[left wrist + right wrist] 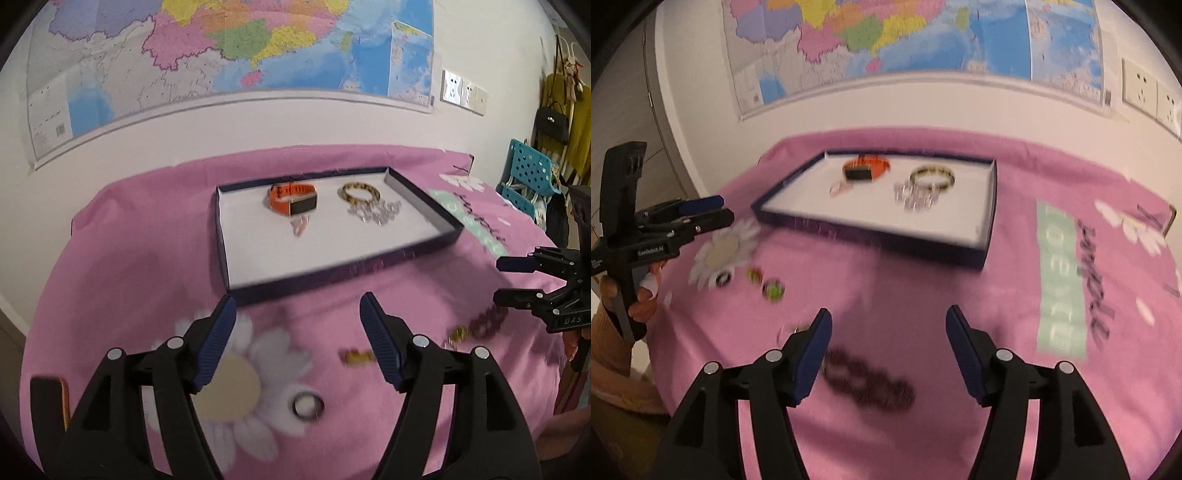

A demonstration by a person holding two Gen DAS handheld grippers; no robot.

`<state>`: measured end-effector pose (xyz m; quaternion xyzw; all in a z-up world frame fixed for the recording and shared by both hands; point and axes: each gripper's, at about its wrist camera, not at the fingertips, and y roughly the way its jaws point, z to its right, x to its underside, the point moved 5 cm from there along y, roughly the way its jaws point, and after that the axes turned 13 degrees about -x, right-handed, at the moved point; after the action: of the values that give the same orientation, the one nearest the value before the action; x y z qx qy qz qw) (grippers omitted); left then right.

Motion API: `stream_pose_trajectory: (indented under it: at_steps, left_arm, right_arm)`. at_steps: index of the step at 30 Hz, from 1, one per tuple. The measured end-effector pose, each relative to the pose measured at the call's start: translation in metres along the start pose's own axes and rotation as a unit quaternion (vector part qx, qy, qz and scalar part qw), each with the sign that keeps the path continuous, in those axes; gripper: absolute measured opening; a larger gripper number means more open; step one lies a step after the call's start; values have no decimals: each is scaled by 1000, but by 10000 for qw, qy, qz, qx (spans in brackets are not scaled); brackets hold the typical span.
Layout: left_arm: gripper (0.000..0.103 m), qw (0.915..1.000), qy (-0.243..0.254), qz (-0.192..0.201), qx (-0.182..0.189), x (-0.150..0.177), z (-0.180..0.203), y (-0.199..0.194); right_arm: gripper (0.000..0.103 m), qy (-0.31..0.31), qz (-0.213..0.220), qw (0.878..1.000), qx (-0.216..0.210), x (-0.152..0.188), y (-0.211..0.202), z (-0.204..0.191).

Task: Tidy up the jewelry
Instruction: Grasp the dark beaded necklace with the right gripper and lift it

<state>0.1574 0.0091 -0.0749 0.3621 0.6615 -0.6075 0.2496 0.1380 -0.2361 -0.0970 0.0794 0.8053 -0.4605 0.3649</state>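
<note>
On the left, my left gripper [298, 321] hangs released, nothing between its blue pads, over a pink cloth [147, 258] printed with daisies; a dark ring [308, 406] lies below it near the cloth's front edge. Its side reads "GenRobot.AI". Mid-cloth, a navy tray [424, 251] holds an orange watch [293, 201], a yellow-and-black bangle [360, 192] and a silver chain [376, 213]. On the right, my right gripper [888, 326] is released too, above a dark beaded bracelet [871, 384]. The cloth's right-edge lettering is too blurred to read.
</note>
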Motion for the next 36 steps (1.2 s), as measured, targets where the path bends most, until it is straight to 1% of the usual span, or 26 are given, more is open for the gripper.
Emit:
stream_pose_trajectory:
  at_steps: [5, 8, 11, 15, 18, 23, 24, 25, 29, 34, 36]
  left_arm:
    - [69, 10000, -3, -86, -13, 20, 4, -7]
    - [72, 10000, 1, -71, -2, 25, 8, -11]
    - [72, 10000, -10, -80, 32, 29, 11, -14]
    - [72, 9999, -44, -114, 46, 32, 11, -15]
    - [72, 9999, -85, -135, 58, 34, 9, -16]
    - [72, 9998, -103, -178, 42, 39, 6, -16]
    - [72, 9998, -110, -182, 38, 39, 6, -17]
    - [72, 9997, -118, -188, 37, 40, 5, -17]
    - [72, 9997, -116, -203, 46, 43, 3, -18]
    - [72, 9998, -66, -202, 34, 46, 2, -21]
    - [72, 9997, -47, -222, 45, 48, 2, -21]
  right_arm:
    - [62, 2, -224, 9997, 45, 17, 9, -9]
    - [62, -71, -324, 9994, 118, 22, 14, -14]
    - [63, -103, -344, 9993, 144, 25, 18, -17]
    - [60, -235, -391, 9984, 346, 26, 20, -21]
    - [48, -239, -351, 9984, 362, 26, 19, -21]
    - [26, -268, -344, 9983, 375, 25, 17, -20]
    - [17, -278, -342, 9984, 351, 25, 17, -21]
    - [13, -267, -331, 9985, 332, 25, 17, -21]
    - [11, -201, -276, 9990, 291, 25, 17, -21]
    - [10, 32, -116, 9999, 65, 23, 13, -18]
    - [10, 63, -53, 9999, 68, 21, 10, -17]
